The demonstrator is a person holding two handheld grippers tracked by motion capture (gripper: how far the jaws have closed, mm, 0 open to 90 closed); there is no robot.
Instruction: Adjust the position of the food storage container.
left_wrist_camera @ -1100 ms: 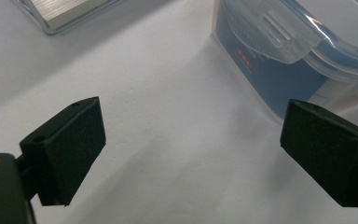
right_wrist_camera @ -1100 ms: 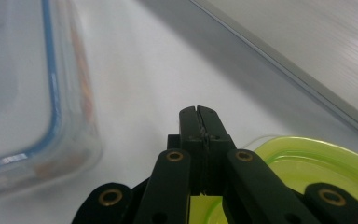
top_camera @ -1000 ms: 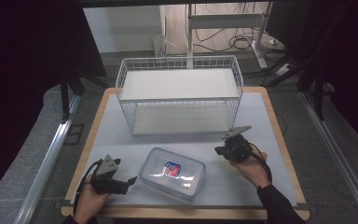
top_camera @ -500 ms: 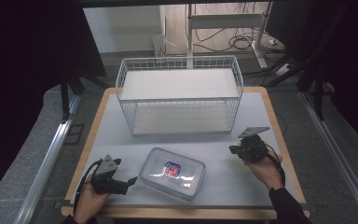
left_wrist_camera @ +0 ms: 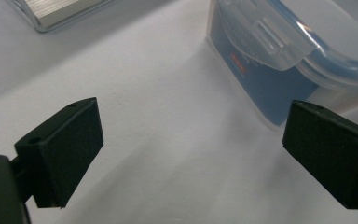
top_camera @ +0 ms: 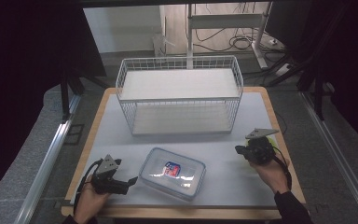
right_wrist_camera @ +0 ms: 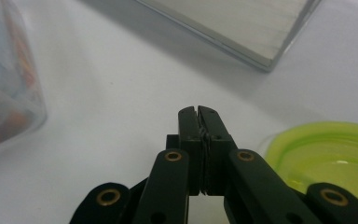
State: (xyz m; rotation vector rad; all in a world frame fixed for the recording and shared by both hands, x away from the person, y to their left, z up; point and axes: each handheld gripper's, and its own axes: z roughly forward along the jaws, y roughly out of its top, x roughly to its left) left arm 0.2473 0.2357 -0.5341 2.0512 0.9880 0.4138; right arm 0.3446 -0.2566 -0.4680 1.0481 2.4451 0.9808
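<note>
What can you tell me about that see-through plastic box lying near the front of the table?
The clear plastic box is a flat rounded rectangle with a snap-on lid and a red-and-blue label on top. The left tool's view shows a clip flap on its side and bluish walls. It lies closed and slightly askew on the white table; neither tool touches it.

The right gripper (right_wrist_camera: 198, 112) hangs over the white table (right_wrist_camera: 121, 93), jaws pressed together, a green lid (right_wrist_camera: 326, 154) just beside it.

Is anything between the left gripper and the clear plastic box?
Nothing visible. The left gripper has its jaws open, aimed at the near corner of the plastic box, with bare white tabletop between them.
</note>
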